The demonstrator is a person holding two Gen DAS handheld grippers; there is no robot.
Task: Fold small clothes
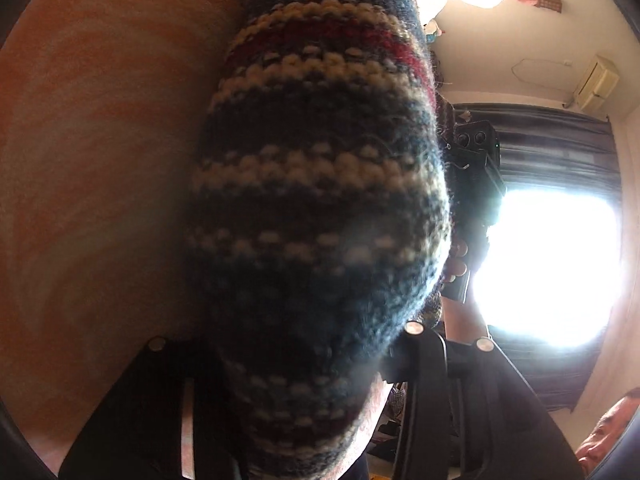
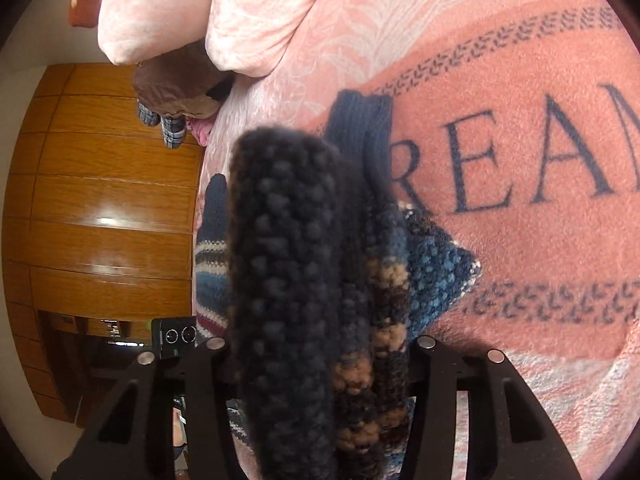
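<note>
We've got both sets of fingers clamped on the striped knit sock [image 1: 320,200], left gripper [image 1: 304,400] and right gripper [image 2: 316,392], holding it up off the pink blanket [image 2: 520,240], probably to double it over.

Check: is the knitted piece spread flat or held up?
Held up: the knitted piece bunches between the right gripper fingers, above the pink blanket.

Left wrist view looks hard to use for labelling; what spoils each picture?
Left wrist view: the window is blown out, backlighting the striped knit into near-silhouette, soft close up. Right wrist view: even light, but the dark knit by the lens is blurred; fisheye bends the wooden wardrobe.
</note>
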